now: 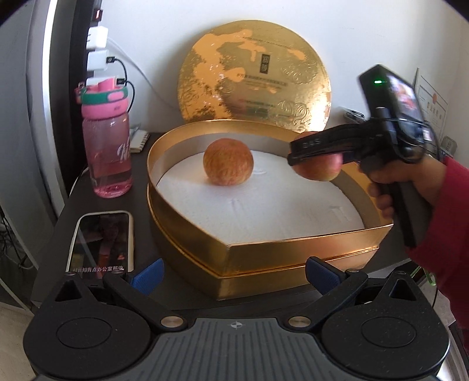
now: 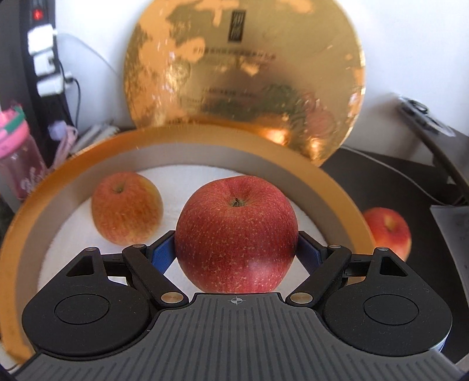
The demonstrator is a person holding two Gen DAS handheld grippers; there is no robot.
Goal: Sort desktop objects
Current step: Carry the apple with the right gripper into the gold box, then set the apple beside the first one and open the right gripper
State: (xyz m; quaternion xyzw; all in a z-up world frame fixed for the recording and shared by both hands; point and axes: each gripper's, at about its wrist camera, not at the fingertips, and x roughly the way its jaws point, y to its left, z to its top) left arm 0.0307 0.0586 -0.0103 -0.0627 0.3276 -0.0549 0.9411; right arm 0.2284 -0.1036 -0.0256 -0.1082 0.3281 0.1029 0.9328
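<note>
Right tool (image 2: 236, 249) pinches a red apple (image 2: 236, 234) seemingly above the gold box (image 2: 187, 143); left tool (image 1: 234, 274) spread.

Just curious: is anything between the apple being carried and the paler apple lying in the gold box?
Nothing: only bare white lining separates the held apple from the paler apple, seen in the right wrist view.

Plain white painted wall (image 1: 351, 35) behind, evenly lit, with soft daylight from the right. Dark, nearly black desk top (image 1: 96, 205) beneath, glossy enough to catch reflections. Tall black vertical power strip (image 1: 88, 44) at far left, with a red-lit switch (image 2: 37, 13) and three white plug-in chargers (image 1: 98, 60) trailing black and white cables. Framed paper certificate (image 1: 432, 99) leaning on the wall at right. Pale floor (image 1: 11, 316) at lower left.
</note>
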